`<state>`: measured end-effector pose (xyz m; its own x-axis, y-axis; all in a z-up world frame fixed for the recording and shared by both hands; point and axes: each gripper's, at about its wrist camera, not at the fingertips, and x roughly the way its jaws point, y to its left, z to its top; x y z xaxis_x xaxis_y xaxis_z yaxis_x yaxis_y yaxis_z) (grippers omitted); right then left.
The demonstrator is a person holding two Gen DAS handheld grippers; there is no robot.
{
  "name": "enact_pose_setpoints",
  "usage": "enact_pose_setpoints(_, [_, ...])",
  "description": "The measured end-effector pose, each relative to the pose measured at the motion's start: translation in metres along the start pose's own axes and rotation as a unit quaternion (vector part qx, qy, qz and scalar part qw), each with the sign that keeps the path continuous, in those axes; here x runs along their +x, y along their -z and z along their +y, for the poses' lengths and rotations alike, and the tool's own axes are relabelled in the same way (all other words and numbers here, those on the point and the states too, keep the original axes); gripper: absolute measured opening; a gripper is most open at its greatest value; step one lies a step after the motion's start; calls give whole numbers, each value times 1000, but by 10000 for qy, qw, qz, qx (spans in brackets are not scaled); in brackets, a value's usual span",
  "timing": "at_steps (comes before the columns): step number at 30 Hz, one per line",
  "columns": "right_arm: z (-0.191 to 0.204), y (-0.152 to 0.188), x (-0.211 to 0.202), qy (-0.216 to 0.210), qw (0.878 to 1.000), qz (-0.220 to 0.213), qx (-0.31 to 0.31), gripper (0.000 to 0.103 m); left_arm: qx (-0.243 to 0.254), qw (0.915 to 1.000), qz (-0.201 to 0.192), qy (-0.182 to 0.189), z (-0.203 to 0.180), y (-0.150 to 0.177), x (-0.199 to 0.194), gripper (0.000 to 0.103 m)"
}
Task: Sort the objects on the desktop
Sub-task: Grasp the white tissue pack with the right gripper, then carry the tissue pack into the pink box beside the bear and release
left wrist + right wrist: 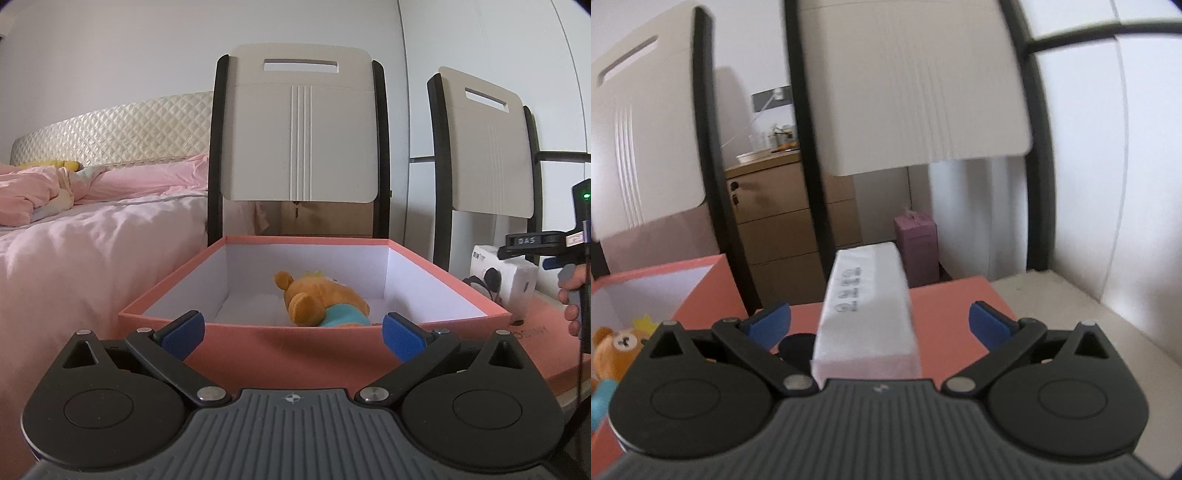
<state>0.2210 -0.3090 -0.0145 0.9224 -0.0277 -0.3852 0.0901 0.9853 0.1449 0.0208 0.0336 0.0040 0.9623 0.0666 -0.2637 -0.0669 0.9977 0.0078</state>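
Right gripper (879,325) is seen with its blue-padded jaws spread wide and nothing clasped between them; a white carton (868,314) lies directly ahead, framed by the two fingers but touched by neither. The carton's long axis is run straight away from the gripper, in line with the fingers, so its narrow near end is presented to the opening and its long flanks face the pads. It is rested on a salmon-pink slab (953,314), which may be a lid, with a small black object (798,345) just beside the carton's left flank; what that object is cannot be told. To the carton's left the open pink box (694,291) is found, with a plush bear (617,349) already lying inside. Left gripper (293,330) is likewise held wide open and empty, hovering just before the near wall of that box, well apart from the carton. The right gripper is therefore judged the nearer one, and a short forward advance followed by a squeeze across the carton's width is judged to be what is called for.
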Motion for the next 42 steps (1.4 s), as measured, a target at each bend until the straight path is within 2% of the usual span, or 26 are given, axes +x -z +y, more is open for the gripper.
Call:
enact_pose_setpoints(6, [7,5,16,-12,10000,99,4,100,-37,10000,-27,49,3,0,-1,103])
enact_pose_setpoints(7, [7,5,19,-1,9999,111,16,95,-48,10000,-15,50,4,0,-1,103])
enact_pose_setpoints(10, [9,7,26,32,9999,149,51,87,-49,10000,28,40,5,1,2,103])
enact_pose_setpoints(12, [10,9,30,49,9998,174,68,75,-40,10000,33,36,5,1,2,103])
enact_pose_setpoints(16, [14,10,30,76,9998,146,-129,66,-39,10000,11,55,5,1,1,103])
enact_pose_setpoints(17, [14,9,29,105,9998,140,-131,58,-29,10000,11,51,5,1,1,103])
enact_pose_setpoints(22, [7,8,24,-1,9998,181,54,56,29,10000,-1,42,1,2,0,103])
enact_pose_setpoints(28, [2,4,8,-50,9999,34,148,56,108,9999,-3,24,-2,4,0,103])
enact_pose_setpoints(37, [-3,-9,-23,27,9985,-491,223,56,148,9999,-2,32,-4,5,-1,103])
enact_pose_setpoints(42, [5,-17,-43,-88,9966,-792,210,56,133,9999,-2,-2,-8,5,-2,103])
